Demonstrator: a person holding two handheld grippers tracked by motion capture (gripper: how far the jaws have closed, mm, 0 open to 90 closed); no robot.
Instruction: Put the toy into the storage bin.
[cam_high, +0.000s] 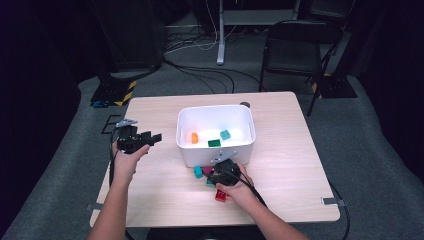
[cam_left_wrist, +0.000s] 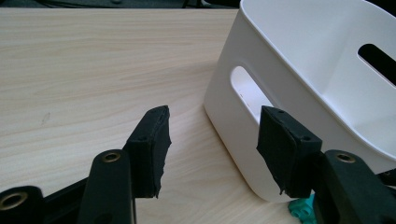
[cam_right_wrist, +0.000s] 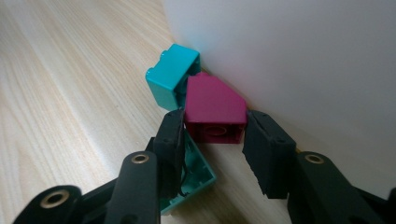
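A magenta sloped brick (cam_right_wrist: 215, 105) lies on the table against the white bin's wall (cam_right_wrist: 303, 60). My right gripper (cam_right_wrist: 214, 135) has a pad on each side of it and is shut on it. A turquoise brick (cam_right_wrist: 170, 79) touches the magenta one from behind, and a teal-green brick (cam_right_wrist: 194, 172) lies under the left jaw. From above, the right gripper (cam_high: 212, 172) sits at the bin's front wall (cam_high: 215, 156). My left gripper (cam_high: 150, 137) hovers left of the bin, open and empty (cam_left_wrist: 212, 140).
Inside the bin lie an orange brick (cam_high: 194, 138), a green brick (cam_high: 214, 143) and a turquoise brick (cam_high: 225, 134). A red brick (cam_high: 220, 195) rests by the right hand. A chair (cam_high: 295, 50) and floor cables stand beyond the table's far edge.
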